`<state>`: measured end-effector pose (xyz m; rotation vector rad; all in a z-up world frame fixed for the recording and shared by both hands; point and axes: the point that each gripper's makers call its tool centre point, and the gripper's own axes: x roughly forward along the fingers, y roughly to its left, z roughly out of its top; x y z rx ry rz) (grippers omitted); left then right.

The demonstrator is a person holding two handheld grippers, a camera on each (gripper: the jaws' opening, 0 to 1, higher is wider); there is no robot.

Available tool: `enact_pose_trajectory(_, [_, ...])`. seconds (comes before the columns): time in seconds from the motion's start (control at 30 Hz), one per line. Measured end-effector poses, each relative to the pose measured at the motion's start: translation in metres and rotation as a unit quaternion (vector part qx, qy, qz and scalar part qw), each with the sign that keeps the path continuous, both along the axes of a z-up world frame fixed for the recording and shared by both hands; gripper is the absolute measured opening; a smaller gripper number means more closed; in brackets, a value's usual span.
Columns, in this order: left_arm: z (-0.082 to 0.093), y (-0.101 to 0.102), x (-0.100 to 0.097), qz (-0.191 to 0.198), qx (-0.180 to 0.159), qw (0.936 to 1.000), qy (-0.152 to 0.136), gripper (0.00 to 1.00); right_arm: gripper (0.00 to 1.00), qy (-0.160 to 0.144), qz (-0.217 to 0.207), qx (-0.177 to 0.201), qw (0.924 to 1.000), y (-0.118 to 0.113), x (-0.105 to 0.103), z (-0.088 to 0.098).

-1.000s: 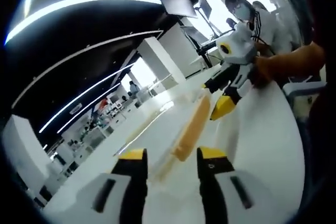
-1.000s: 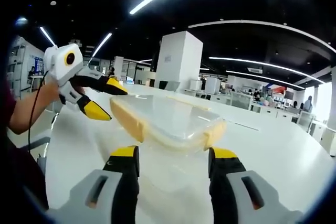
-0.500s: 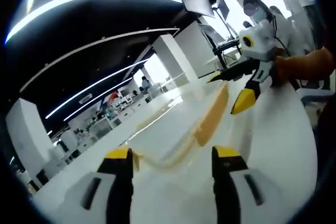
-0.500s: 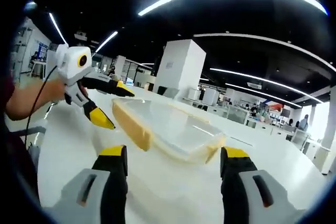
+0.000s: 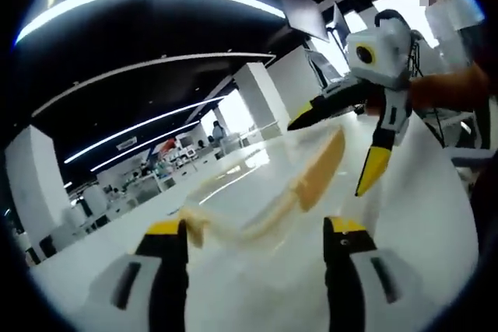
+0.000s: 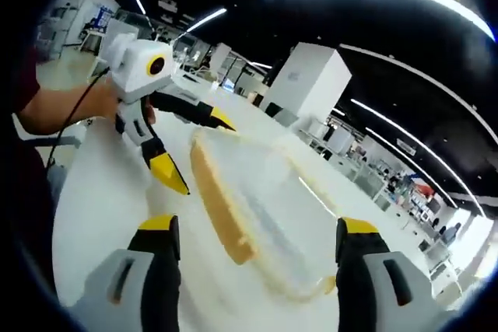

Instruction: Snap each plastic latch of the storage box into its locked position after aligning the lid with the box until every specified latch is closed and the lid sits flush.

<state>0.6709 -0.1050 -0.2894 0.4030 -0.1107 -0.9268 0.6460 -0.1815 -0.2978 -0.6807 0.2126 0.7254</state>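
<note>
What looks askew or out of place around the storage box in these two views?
Nothing is spilled or broken. The storage box lies on the white table with its clear lid on and yellow latches along its sides. Both grippers, left and right, are open at its ends. Whether the lid sits flush is unclear.

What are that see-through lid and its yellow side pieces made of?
The lid looks like clear, glossy plastic: the table shows through it and light glints off it. The yellow latches look like opaque, smoother plastic, though blur hides their finish.
</note>
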Motion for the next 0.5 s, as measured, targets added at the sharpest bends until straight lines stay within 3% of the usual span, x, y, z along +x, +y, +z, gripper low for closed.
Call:
enact_pose_trajectory(0.03, [-0.001, 0.0, -0.001, -0.001, -0.001, 1.0, 0.002, 0.71, 0.82, 0.013, 0.0, -0.021, 0.9997, -0.001, 0.0, -0.005])
enact_pose_trajectory(0.07, [-0.002, 0.0, -0.001, 0.0, 0.0, 1.0, 0.006, 0.71, 0.8, -0.005, 0.005, -0.038, 0.9993, -0.001, 0.003, -0.001])
enact_pose_trajectory(0.2, [-0.015, 0.001, -0.002, 0.005, 0.033, 0.9991, 0.026, 0.72, 0.8, 0.035, 0.019, -0.095, 0.9947, -0.001, 0.003, -0.007])
enact_pose_trajectory(0.3, [-0.015, 0.002, 0.0, 0.007, 0.024, 0.9995, 0.022, 0.69, 0.81, 0.05, 0.029, -0.108, 0.9924, 0.005, 0.006, -0.007])
enact_pose_trajectory(0.33, [-0.011, 0.003, 0.0, 0.006, 0.005, 0.9996, 0.027, 0.69, 0.82, 0.053, 0.039, -0.126, 0.9898, 0.008, 0.007, -0.009])
enact_pose_trajectory(0.5, [-0.012, 0.004, 0.0, 0.006, 0.0, 0.9995, 0.03, 0.69, 0.84, 0.063, 0.063, -0.162, 0.9827, 0.028, 0.005, -0.012])
